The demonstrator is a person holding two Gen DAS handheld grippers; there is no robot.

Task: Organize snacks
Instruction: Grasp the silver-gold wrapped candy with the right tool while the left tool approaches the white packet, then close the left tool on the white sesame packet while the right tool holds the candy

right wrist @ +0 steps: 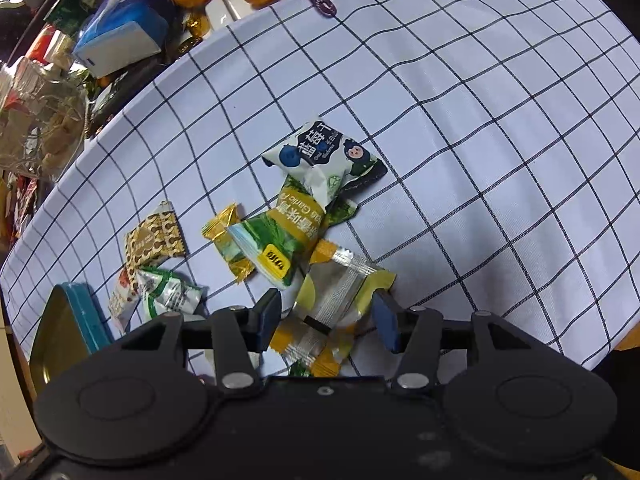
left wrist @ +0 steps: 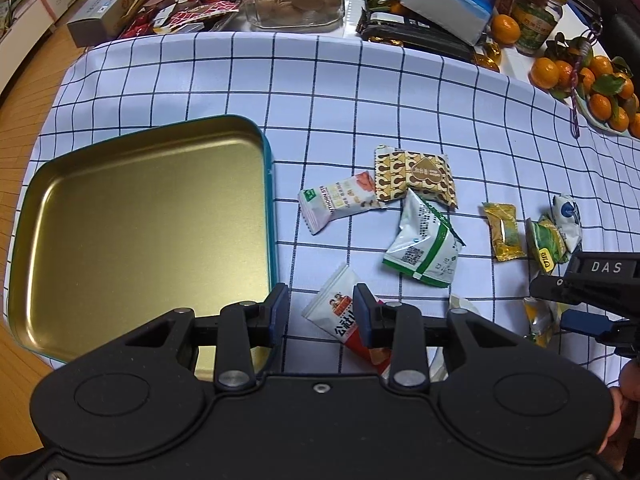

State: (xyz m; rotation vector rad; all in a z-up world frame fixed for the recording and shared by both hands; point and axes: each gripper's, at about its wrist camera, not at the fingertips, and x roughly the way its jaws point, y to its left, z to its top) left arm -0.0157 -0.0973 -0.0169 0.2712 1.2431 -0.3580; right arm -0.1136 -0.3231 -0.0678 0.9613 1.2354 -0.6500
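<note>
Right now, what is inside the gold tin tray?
The gold tin tray holds no snacks in its visible part; its near corner is hidden behind the left gripper.

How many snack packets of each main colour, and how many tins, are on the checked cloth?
Mostly white packets: 4
Brown patterned packet: 1
Gold or yellow packets: 2
Green-and-yellow packet: 1
Tin: 1
Total: 9, leaving out a pale, mostly hidden scrap.
</note>
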